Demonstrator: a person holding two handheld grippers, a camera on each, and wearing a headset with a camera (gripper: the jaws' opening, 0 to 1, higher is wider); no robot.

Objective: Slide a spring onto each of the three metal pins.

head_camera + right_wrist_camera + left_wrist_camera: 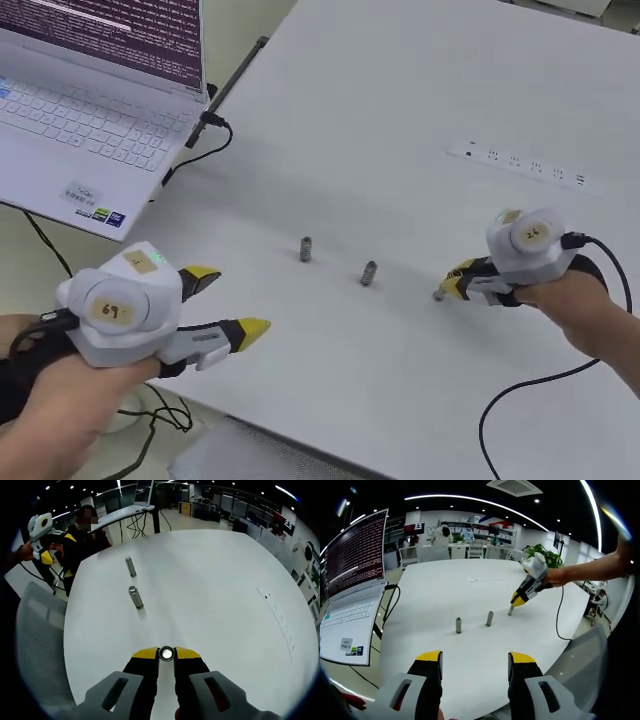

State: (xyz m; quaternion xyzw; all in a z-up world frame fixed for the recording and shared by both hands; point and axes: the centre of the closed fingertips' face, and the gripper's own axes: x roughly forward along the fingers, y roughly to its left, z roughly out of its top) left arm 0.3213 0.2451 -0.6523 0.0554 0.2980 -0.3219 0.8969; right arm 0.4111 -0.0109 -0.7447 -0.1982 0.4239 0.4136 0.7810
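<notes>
The right yellow-tipped grey gripper (166,655) is pinching a small metal pin (438,295) on the broad white table (400,120) in an open office. The left yellow-tipped gripper (475,657) is hovering with its jaws spread. A white laptop (90,130) is sitting far left, and two spring-covered pins (306,249) (369,273) are standing mid-table. The left gripper's sticker (112,311) is showing "69".

three pins (306,249) (369,273) (438,295), two claws (475,657) (166,656), one laptop (90,130), one power strip (520,165)

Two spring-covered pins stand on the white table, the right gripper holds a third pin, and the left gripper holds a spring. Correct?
No: the yellow-tipped left gripper is open and empty, per the left gripper view. The rest is right.
</notes>
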